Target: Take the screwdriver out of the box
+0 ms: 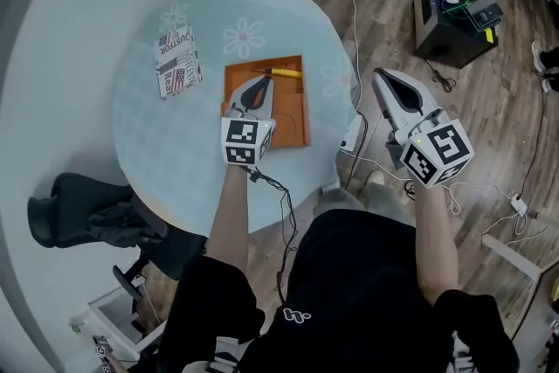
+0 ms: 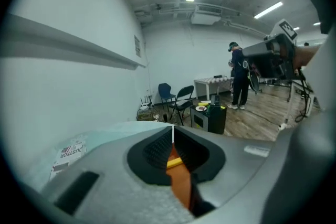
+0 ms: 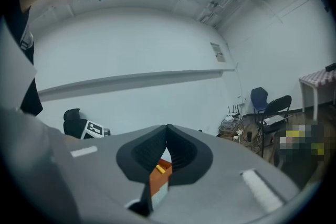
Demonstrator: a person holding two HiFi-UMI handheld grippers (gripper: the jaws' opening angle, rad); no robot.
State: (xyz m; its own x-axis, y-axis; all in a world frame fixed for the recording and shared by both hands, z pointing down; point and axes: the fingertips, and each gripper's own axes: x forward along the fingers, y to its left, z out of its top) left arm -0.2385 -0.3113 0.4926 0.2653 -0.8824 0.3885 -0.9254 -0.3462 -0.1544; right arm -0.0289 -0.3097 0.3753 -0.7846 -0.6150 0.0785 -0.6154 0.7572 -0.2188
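Two clenched claws, one screwdriver (image 1: 281, 72) in its box (image 1: 293, 113)

Head view: the open orange box lies on the round pale surface (image 1: 175, 153), closer to its right edge than its left. The yellow-handled screwdriver rests inside, along the box's far edge. The left claw (image 1: 260, 85) hangs over the box's left part, tips together and empty, just short of the screwdriver. A printed packet (image 1: 177, 61) lies toward the surface's far left edge. The right claw (image 1: 384, 81) is beyond the right edge, over the wooden floor (image 1: 489, 100), also empty.

Left gripper view: the left claw (image 2: 172, 131) has its tips meeting with nothing between them. Below the tips, the orange box (image 2: 181, 186) and the yellow handle of the screwdriver (image 2: 174, 162) show through the gap. The printed packet (image 2: 71, 153) lies off to the left.

Right gripper view: the right claw (image 3: 168, 128) is clenched on nothing. A corner of the box (image 3: 157, 180) with a bit of yellow shows beyond it, well apart.
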